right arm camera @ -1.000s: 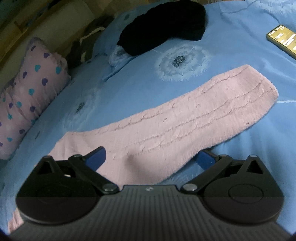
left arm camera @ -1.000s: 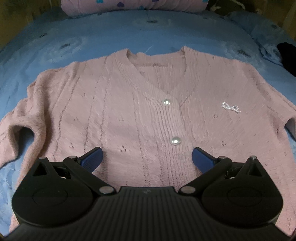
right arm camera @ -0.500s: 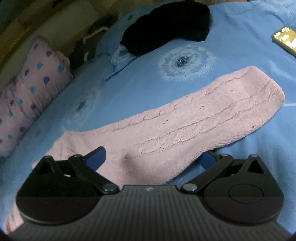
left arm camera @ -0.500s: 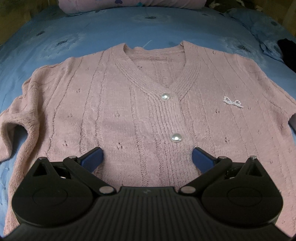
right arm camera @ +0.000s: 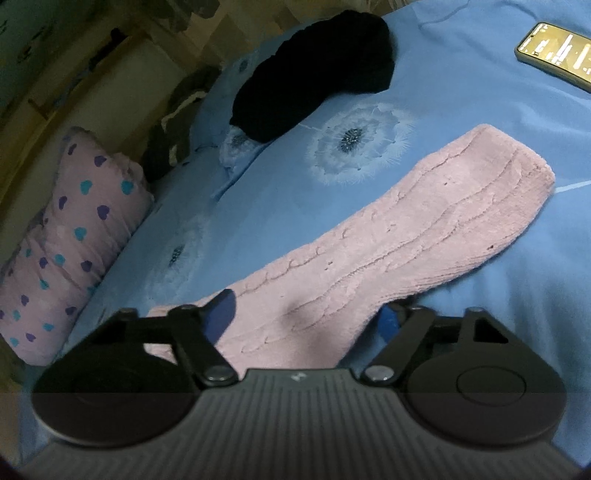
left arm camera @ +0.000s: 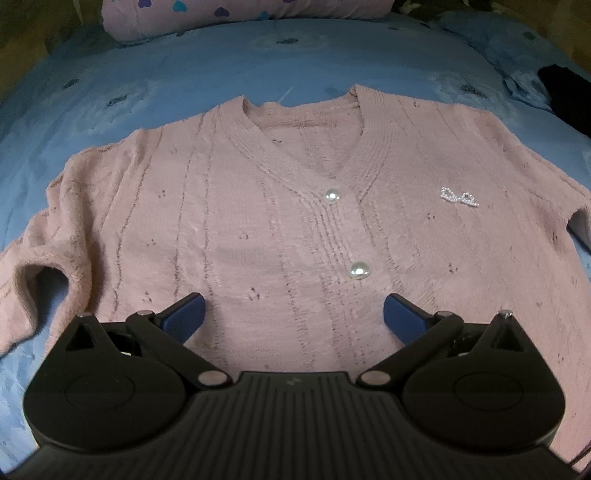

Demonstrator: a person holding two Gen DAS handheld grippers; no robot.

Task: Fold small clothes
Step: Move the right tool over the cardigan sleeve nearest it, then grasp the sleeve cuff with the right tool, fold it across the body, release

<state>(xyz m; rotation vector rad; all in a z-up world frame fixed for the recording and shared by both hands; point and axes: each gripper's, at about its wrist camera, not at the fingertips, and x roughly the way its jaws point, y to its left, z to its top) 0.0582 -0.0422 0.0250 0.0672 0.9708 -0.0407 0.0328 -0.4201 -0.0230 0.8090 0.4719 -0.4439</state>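
Observation:
A pink knit cardigan [left arm camera: 258, 221] lies flat and face up on the blue bed sheet [left arm camera: 258, 59], buttoned with two pearl buttons [left arm camera: 359, 270] and a small beaded bow [left arm camera: 459, 196]. My left gripper [left arm camera: 293, 314] hovers open over its lower front with nothing between the fingers. In the right wrist view one pink sleeve [right arm camera: 424, 229] stretches out toward the upper right. My right gripper [right arm camera: 304, 317] straddles the sleeve near the shoulder end. Its jaws are closing, the sleeve lies between them, and the fabric creases there.
A pink pillow with heart prints [right arm camera: 70, 240] lies at the head of the bed [left arm camera: 240, 14]. A black garment [right arm camera: 317, 70] sits beyond the sleeve. A lit phone [right arm camera: 557, 55] rests on the sheet at the upper right.
The right gripper's fingers have come closer together around the sleeve and the view has rolled slightly. The left gripper stays open over the cardigan's front.

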